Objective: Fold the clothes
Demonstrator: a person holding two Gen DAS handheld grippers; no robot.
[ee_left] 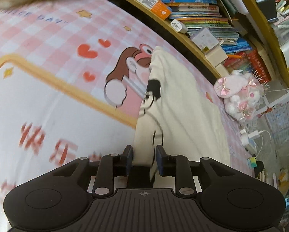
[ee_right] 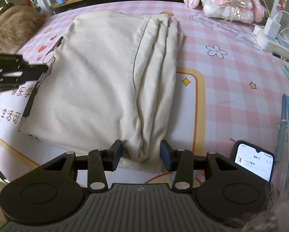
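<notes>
At the bottom centre of the left wrist view, the left claw (ee_left: 144, 159) sat partly open with the edge of the cream garment (ee_left: 175, 104) running between its pads; a gap showed on both sides, so it wasn't really pinching the cloth. The garment lay folded across the pink checked sheet (ee_left: 53, 38), stretching toward the upper middle of the frame, with its cartoon print along the left edge. In the right wrist view, the right claw (ee_right: 141, 155) was open a bit wider at the bottom centre, straddling the bunched near corner of the same garment (ee_right: 98, 81), pads clear of the fabric. A phone (ee_right: 253, 160) with its screen lit lay at the lower right, and a plush rabbit (ee_right: 227, 0) sat upper right.
</notes>
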